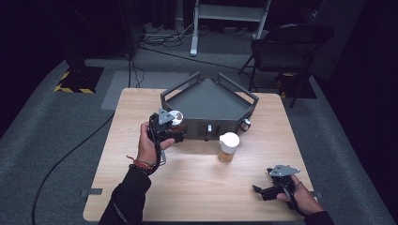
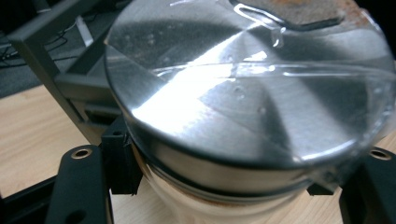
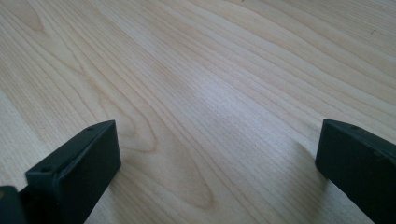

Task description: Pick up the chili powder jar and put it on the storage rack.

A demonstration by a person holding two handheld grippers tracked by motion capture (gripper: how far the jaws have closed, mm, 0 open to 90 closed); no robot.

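Your left gripper [image 1: 174,125] has its black jaws clamped on a jar [image 2: 243,121], one jaw on each side just under the lid. The jar's lid is a flat metal disc with a brushed, radial sheen and a rounded steel rim; a clear film wrinkles over it and catches the light. Below the rim the body looks pale and translucent, with a thin brownish line near the top — what is inside you cannot make out. In the high view the jar sits in the gripper at the front left corner of the tray [image 1: 206,101], just beside its wall.

The tray is dark grey metal, angular, five-sided, with raised rail handles and small knobs on its front face. In front of it stands a second jar [image 1: 228,147] — white lid, amber contents — on the table [image 1: 197,187], whose top is pale wood with long flowing grain.

Your right gripper [image 1: 264,191] rests low at the table's near right corner, jaws spread wide with bare wood between them.
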